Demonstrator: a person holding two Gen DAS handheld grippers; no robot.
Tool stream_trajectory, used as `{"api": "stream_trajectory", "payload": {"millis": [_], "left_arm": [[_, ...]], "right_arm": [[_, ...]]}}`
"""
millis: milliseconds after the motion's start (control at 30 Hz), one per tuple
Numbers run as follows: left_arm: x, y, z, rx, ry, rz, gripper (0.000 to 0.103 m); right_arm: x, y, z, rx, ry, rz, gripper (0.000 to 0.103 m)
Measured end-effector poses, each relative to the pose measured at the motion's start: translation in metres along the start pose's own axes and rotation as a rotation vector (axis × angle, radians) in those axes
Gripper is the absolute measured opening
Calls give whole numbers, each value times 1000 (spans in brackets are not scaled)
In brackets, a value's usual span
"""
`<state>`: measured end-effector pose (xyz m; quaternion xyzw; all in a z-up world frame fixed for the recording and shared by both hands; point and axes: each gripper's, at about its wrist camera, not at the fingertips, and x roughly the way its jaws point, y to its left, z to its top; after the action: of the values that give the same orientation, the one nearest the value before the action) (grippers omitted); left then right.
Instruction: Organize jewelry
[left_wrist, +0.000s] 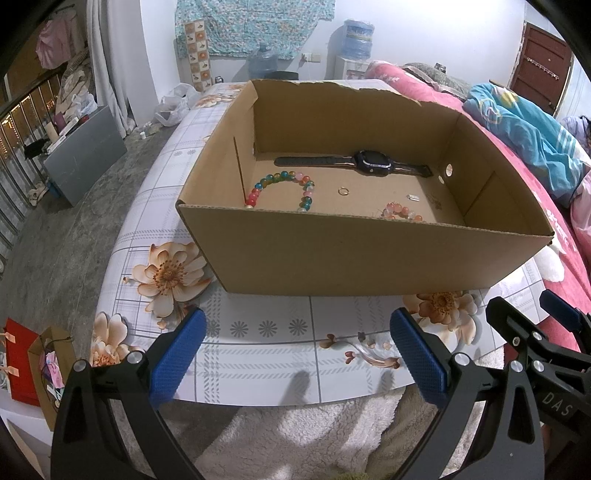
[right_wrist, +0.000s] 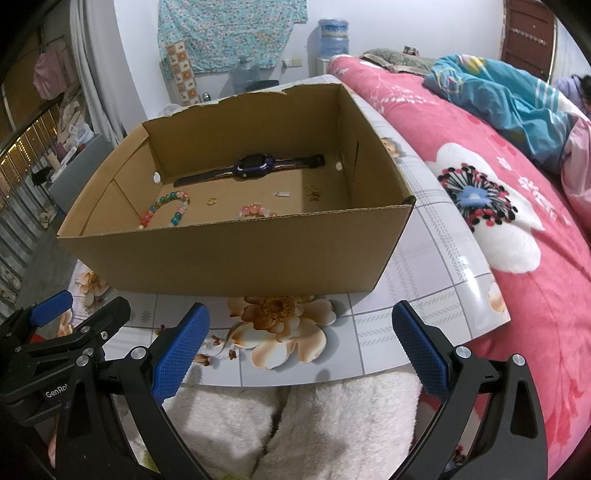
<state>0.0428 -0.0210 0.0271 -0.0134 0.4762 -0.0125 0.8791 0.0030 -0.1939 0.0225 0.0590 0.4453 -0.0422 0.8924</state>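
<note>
Both claws, the left claw (left_wrist: 295, 350) and right claw (right_wrist: 301, 347), hover wide open and empty over the near edge of a flower-print table (left_wrist: 258, 354). Beyond them sits a cardboard box (left_wrist: 369, 254) already holding a watch (left_wrist: 369, 161), a multicolour bead bracelet (left_wrist: 280, 184), a pink bracelet (left_wrist: 400, 212), a ring (left_wrist: 343, 191) and a small charm (left_wrist: 412, 198). No jewelry shows outside it, so the sorting looks close to finished. A pink bed (right_wrist: 517, 206) crowds the table's right side.

In the box (left_wrist: 369, 254) on the table (left_wrist: 258, 350), a watch (left_wrist: 369, 162) lies behind two bracelets (left_wrist: 280, 188) and a ring (left_wrist: 343, 191)
</note>
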Motion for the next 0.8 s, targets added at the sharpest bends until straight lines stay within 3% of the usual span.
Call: {"api": "stream_trajectory", "payload": {"millis": [800], "left_arm": [[0, 0, 1, 2, -3, 1, 97]], "right_arm": [[0, 3, 2, 2, 1, 3, 95]]}}
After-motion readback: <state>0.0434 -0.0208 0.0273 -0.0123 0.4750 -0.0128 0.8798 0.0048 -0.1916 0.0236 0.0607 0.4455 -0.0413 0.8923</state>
